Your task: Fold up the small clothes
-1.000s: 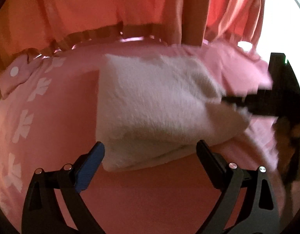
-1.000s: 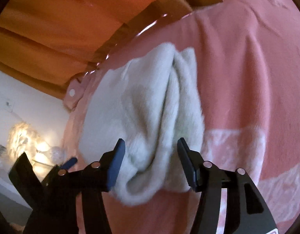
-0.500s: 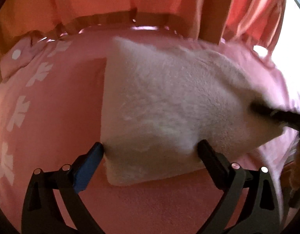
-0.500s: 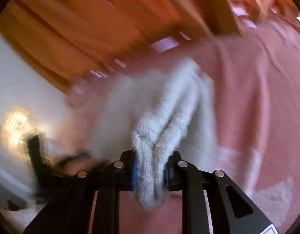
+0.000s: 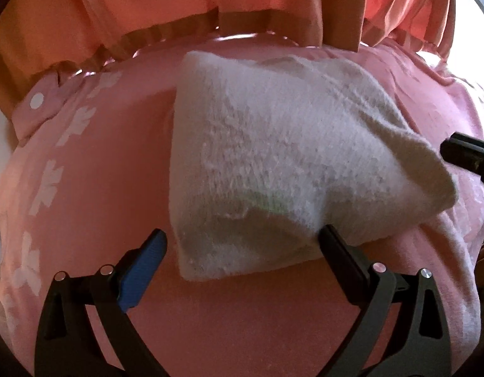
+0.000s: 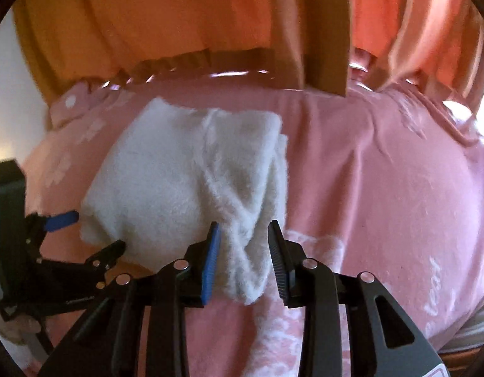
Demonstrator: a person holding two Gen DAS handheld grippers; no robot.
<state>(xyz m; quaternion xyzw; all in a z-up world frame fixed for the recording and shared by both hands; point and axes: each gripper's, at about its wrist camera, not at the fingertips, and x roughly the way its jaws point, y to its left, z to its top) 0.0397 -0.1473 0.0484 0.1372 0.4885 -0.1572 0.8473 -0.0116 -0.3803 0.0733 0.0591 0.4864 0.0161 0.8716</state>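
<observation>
A white fluffy garment (image 5: 273, 163) lies folded on a pink bedspread (image 5: 100, 188); it also shows in the right wrist view (image 6: 185, 182). My left gripper (image 5: 242, 245) is open, its jaws wide apart at the garment's near edge. It shows from the side in the right wrist view (image 6: 84, 232). My right gripper (image 6: 245, 251) is open, its jaws partly apart on either side of the garment's bunched near corner. Its tip shows at the right edge of the left wrist view (image 5: 461, 154).
The pink bedspread (image 6: 383, 188) has white flower prints and lettering. Orange curtains (image 5: 179, 0) and a wooden post (image 6: 326, 31) stand behind the bed. A white wall (image 6: 9, 110) is at the left.
My right gripper was shut on the garment's corner half a second ago and has now opened. The garment has settled onto the bed. My left gripper has stayed open at the near edge.
</observation>
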